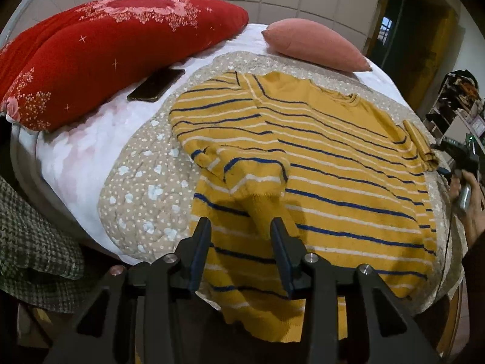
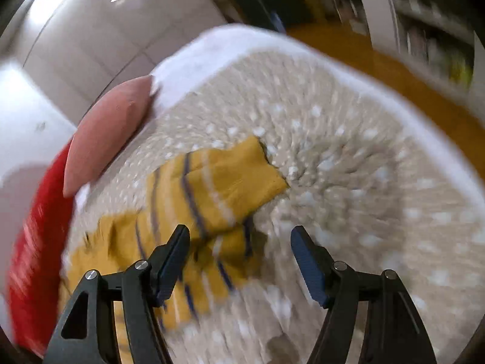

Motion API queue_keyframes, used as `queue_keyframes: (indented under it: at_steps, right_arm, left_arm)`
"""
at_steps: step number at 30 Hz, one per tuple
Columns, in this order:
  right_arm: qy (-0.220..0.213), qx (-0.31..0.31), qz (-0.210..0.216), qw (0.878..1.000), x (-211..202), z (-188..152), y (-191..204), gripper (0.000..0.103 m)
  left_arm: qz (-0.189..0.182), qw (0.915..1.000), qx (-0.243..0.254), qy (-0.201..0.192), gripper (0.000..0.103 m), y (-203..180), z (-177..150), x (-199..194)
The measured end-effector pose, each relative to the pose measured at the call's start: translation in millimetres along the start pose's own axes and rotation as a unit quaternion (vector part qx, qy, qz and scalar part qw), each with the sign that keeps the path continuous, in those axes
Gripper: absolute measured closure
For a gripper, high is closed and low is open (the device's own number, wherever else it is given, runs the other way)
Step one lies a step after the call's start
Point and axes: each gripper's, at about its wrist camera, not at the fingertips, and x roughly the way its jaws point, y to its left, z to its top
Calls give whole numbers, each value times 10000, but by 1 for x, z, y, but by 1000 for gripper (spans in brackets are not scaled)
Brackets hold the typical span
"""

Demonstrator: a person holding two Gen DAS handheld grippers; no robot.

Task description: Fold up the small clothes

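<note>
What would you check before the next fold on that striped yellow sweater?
1. Left sleeve folded in over the body: ok.
2. Left gripper jaws apart, gripping nothing: ok.
3. Right gripper jaws open, pointed at the other sleeve: ok.
4. That sleeve folded in: not ok, it lies out on the dotted quilt.
5. Yellow striped sweater lying flat: not ok, the hem hangs over the near edge.
6. Phone clear of the sweater: ok, it sits beside the red pillow.

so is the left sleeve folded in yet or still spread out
Folded in: the left sleeve lies across the sweater front, near the open left gripper.
</note>
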Motion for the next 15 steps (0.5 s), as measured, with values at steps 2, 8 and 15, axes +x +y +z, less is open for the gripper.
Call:
queue_keyframes:
  at_steps: [2,8,15]
  right_arm:
    - [-102,212,294,9993,10,11,0,40]
    - [-505,95,528,9973,-20,52,4,97]
    - [-1805,315,-1500,9716,-119,111,-60,97]
  left_arm:
    - [98,9999,-17,50,64,-1,2,5]
    - [365,9993,-80,6,64,4,15,8]
    - [394,9986,-318,-173,64,19,27,7]
